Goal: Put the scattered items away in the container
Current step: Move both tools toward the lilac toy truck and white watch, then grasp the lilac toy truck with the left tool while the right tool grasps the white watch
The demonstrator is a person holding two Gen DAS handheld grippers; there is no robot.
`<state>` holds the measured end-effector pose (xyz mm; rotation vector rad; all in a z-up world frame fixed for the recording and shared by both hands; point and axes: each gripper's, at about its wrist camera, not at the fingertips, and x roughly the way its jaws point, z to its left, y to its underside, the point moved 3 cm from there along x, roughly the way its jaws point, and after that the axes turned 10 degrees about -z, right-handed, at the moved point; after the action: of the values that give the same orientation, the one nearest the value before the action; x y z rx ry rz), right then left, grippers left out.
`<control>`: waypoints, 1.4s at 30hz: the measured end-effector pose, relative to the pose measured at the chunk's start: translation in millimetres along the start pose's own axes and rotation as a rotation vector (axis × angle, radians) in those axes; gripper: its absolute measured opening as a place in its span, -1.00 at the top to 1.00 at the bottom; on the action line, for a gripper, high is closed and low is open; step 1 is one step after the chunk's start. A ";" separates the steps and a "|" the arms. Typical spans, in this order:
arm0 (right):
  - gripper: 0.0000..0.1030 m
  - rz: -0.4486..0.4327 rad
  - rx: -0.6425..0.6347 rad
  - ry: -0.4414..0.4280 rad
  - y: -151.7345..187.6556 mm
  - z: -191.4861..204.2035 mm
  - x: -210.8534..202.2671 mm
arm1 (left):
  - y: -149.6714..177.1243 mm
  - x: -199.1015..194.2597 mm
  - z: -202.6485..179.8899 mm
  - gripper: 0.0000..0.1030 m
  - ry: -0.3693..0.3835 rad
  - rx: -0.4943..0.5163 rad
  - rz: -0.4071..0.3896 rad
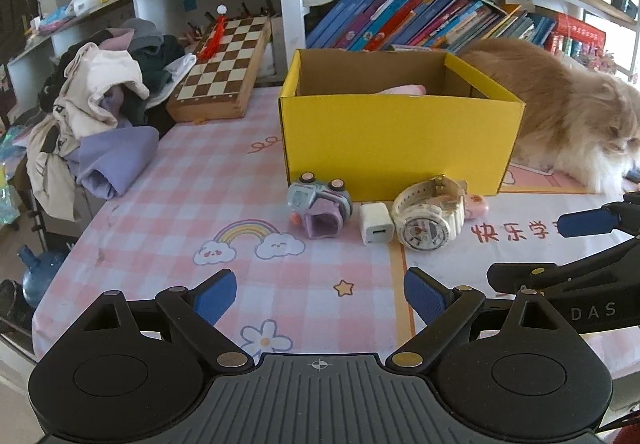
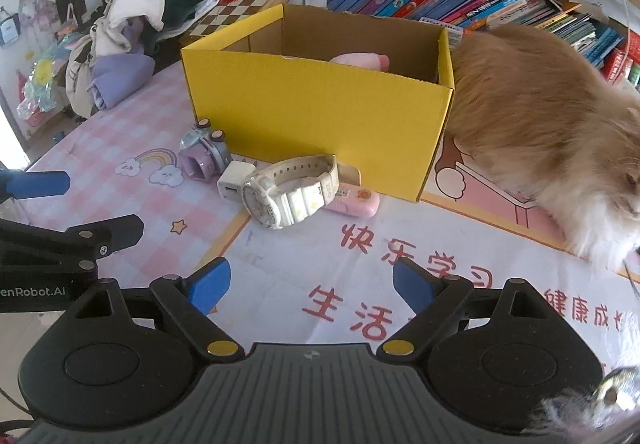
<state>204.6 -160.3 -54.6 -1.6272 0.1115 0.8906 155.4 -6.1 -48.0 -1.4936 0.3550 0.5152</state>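
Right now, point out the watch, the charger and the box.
watch (image 2: 256,200), right wrist view, on its dial.
charger (image 1: 376,229), left wrist view, on its top face.
box (image 1: 396,140), left wrist view, on its yellow front wall.

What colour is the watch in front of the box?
White, with a white strap; clearest in the right wrist view.

Both wrist cams sit low over the table (image 1: 168,180), facing the yellow box (image 1: 396,140) from nearby; right view is angled from its right, sharing box and watch (image 2: 288,190).
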 end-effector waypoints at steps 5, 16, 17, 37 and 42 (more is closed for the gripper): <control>-0.71 0.018 -0.004 -0.026 -4.2 -5.1 12.6 | -3.1 10.1 0.0 -0.81 -0.021 -0.005 0.015; -0.59 0.026 0.024 -0.069 -14.4 -18.3 35.9 | -10.3 29.4 -0.2 -0.80 -0.042 -0.022 0.036; -0.58 0.026 0.028 -0.076 -15.5 -19.2 37.4 | -11.2 30.9 0.1 -0.80 -0.044 -0.025 0.037; -0.24 0.108 0.343 -0.274 -26.1 -54.3 72.2 | -32.8 80.0 4.5 -0.75 -0.057 -0.037 0.048; -0.24 0.132 0.433 -0.309 -25.4 -62.0 78.9 | -34.5 103.8 4.0 -0.75 -0.051 -0.025 0.076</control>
<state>303.1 -176.6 -81.9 -1.0778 0.1835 1.1219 260.8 8.8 -73.2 -1.4930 0.3670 0.6189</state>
